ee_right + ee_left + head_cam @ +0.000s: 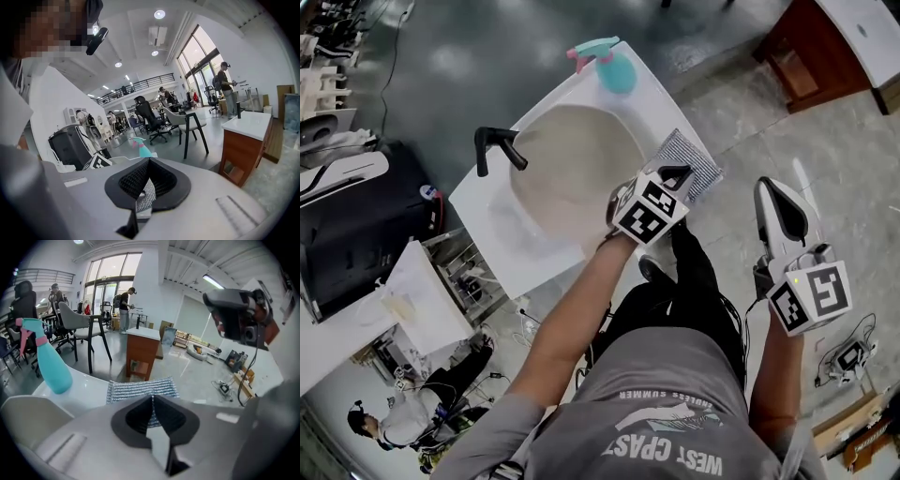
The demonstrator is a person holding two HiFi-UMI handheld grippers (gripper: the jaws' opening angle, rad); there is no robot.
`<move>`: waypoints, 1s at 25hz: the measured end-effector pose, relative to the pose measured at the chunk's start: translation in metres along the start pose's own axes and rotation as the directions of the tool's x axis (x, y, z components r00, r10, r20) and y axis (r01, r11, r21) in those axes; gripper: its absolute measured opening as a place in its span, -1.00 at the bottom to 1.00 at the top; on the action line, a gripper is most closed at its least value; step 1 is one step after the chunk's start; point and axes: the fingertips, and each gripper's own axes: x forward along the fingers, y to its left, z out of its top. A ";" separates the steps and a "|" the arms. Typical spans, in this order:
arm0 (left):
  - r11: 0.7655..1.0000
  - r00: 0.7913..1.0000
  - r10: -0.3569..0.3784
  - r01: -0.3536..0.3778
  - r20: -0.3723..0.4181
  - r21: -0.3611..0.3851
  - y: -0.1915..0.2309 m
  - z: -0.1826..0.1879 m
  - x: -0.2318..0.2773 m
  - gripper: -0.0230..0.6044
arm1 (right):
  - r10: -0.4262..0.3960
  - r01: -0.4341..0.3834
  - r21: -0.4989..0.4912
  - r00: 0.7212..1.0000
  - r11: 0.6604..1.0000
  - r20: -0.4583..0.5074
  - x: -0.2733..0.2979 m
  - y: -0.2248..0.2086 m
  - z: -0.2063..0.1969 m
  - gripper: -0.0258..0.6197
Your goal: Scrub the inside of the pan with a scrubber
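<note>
No pan shows in any view. A grey striped scrubber pad (pixel 700 161) (pixel 140 389) lies on the right edge of the white sink counter (pixel 487 225). My left gripper (pixel 675 174) (pixel 152 401) hangs just above the pad's near edge, jaws shut with nothing between them. My right gripper (pixel 778 199) (pixel 149 161) is off to the right over the floor, away from the counter, its jaws together and empty; it also appears high in the left gripper view (pixel 239 315).
The counter holds an oval basin (pixel 572 169), a black tap (pixel 494 145) and a teal spray bottle (pixel 614 67) (pixel 47 364) (pixel 143 149). A black case (pixel 356 225) stands left. A wooden cabinet (pixel 141 352), chairs (pixel 86 329) and people stand beyond.
</note>
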 end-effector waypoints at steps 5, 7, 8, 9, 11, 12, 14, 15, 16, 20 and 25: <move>1.000 0.999 -0.023 0.022 -0.027 -0.012 -0.001 -0.008 0.019 -0.87 | 0.001 -0.001 0.004 1.000 1.000 -0.010 0.007 -0.004 -0.003 -0.92; 1.000 0.999 -0.028 0.027 -0.036 -0.014 0.000 -0.012 0.025 -0.87 | 0.002 -0.002 0.005 1.000 1.000 -0.014 0.010 -0.004 -0.005 -0.92; 0.999 0.999 -0.029 0.028 -0.039 -0.016 0.000 -0.014 0.028 -0.87 | 0.003 -0.003 0.005 1.000 1.000 -0.016 0.011 -0.004 -0.005 -0.92; 0.999 0.999 -0.030 0.029 -0.039 -0.019 0.001 -0.015 0.030 -0.86 | 0.004 -0.004 0.005 1.000 1.000 -0.018 0.013 -0.004 -0.006 -0.92; 0.999 0.999 -0.030 0.029 -0.038 -0.020 0.002 -0.018 0.032 -0.86 | 0.006 -0.006 0.004 1.000 1.000 -0.019 0.015 -0.003 -0.005 -0.92; 0.999 0.999 -0.030 0.029 -0.034 -0.018 0.002 -0.018 0.033 -0.85 | 0.007 -0.007 0.004 1.000 1.000 -0.019 0.016 -0.002 -0.005 -0.92; 0.999 0.999 -0.031 0.031 -0.016 -0.016 0.002 -0.018 0.032 -0.85 | 0.010 -0.010 0.001 1.000 1.000 -0.019 0.018 0.001 -0.005 -0.92; 0.999 0.999 -0.035 0.035 -0.002 -0.018 0.002 -0.016 0.030 -0.83 | 0.011 -0.011 -0.001 1.000 1.000 -0.020 0.018 0.002 -0.004 -0.92; 0.999 0.999 -0.041 0.041 0.013 -0.021 0.001 -0.014 0.028 -0.79 | 0.013 -0.013 -0.003 1.000 1.000 -0.019 0.019 0.004 -0.004 -0.92; 0.997 0.994 -0.061 0.065 0.095 -0.043 -0.003 0.005 0.004 -0.66 | 0.028 -0.029 -0.017 1.000 0.999 -0.013 0.020 0.016 0.003 -0.92; 0.999 0.969 -0.010 0.019 0.247 -0.034 -0.003 0.047 -0.069 -0.70 | 0.084 -0.083 -0.061 0.996 0.995 0.013 0.020 0.046 0.027 -0.92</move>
